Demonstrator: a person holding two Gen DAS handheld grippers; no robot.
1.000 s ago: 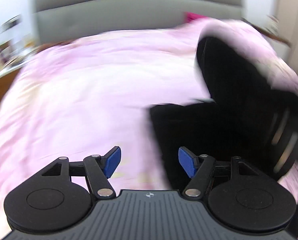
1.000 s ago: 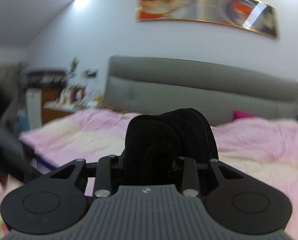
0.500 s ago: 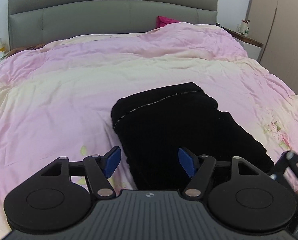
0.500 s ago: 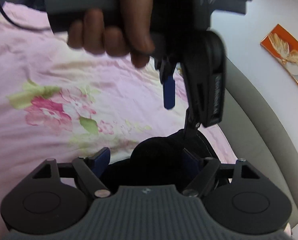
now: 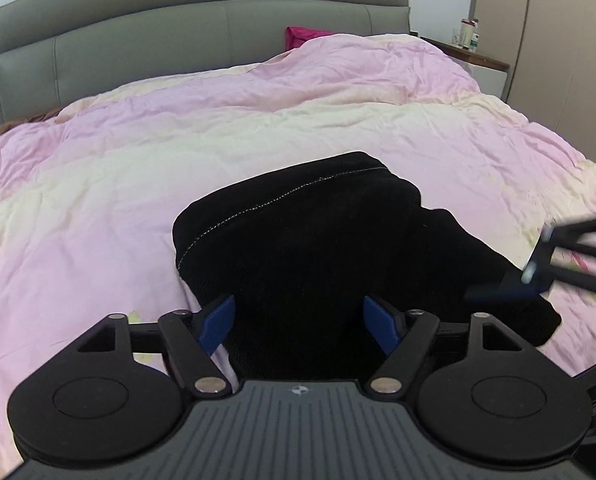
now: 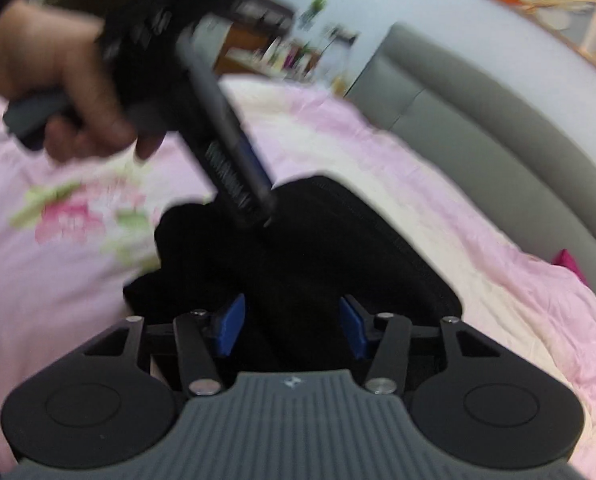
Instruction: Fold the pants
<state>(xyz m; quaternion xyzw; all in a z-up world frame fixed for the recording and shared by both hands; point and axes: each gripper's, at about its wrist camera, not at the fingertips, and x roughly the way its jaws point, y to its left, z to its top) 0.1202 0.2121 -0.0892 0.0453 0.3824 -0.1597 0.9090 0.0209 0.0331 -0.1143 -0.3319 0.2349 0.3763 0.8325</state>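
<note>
**Both tongs apart over folded pants**

Left tongs (image 5: 298,315) spread wide, holding nothing, above the near part of the black pants (image 5: 318,248). My right tongs (image 6: 289,326) likewise apart, empty. Pants lie folded on the pink duvet (image 5: 137,152), toward the foot edge of the bed, well clear of the grey headboard (image 5: 137,36).

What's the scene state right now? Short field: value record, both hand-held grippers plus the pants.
surface: bed with pink quilt
pants: black pants, folded into a compact bundle lying on the quilt
left hand-held gripper: open, jaws apart above the near end of the pants, gripping nothing
right hand-held gripper: open, jaws apart over the pants, gripping nothing
left hand: holds the left gripper's handle, blurred in the right wrist view
background: grey headboard, nightstand
</note>
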